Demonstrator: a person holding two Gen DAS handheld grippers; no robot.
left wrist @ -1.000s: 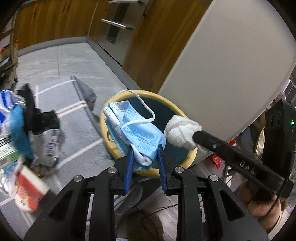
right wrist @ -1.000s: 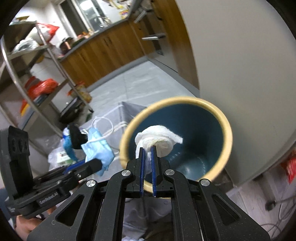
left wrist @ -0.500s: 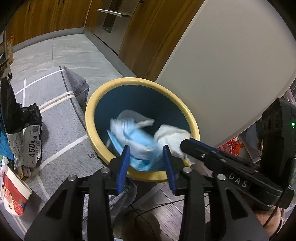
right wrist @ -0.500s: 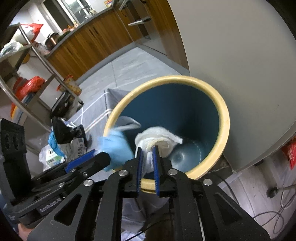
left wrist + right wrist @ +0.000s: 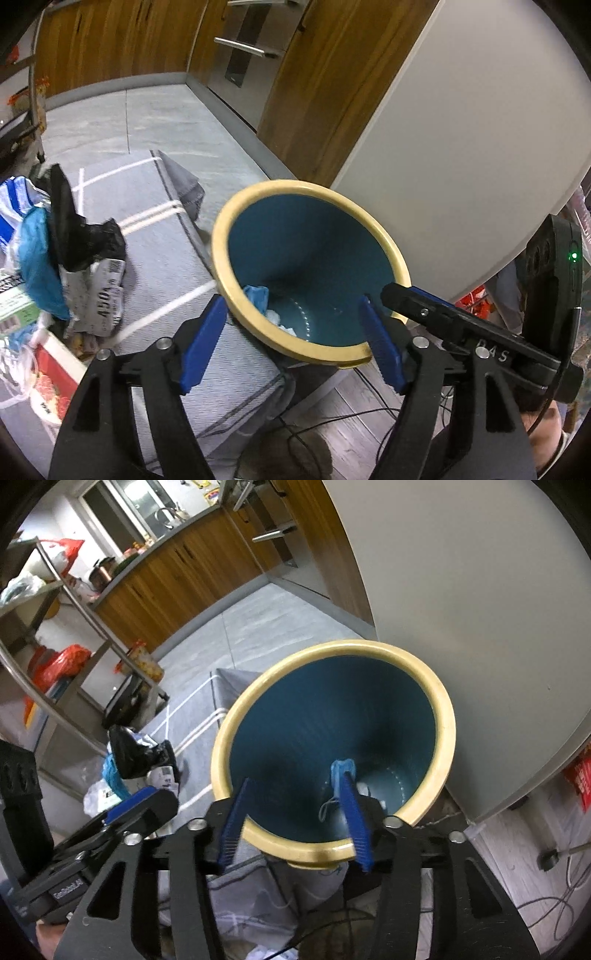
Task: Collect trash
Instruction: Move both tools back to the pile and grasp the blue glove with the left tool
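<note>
Blue-padded, your left hand-held gripper (image 5: 291, 338) and right hand-held gripper (image 5: 295, 823) are both opening, empty, above one yellow-rimmed bin (image 5: 236, 225). One blue mask (image 5: 257, 296) and white tissue (image 5: 275, 316) lie at the bin's bottom. A floor wrapper (image 5: 105, 295) reads "450".

Grey striped rug (image 5: 155, 258) on pale tile floor (image 5: 155, 122). Wooden cabinets (image 5: 122, 40) along far wall; metal shelving rack (image 5: 55, 602) at left. White panel (image 5: 472, 140) close behind.
</note>
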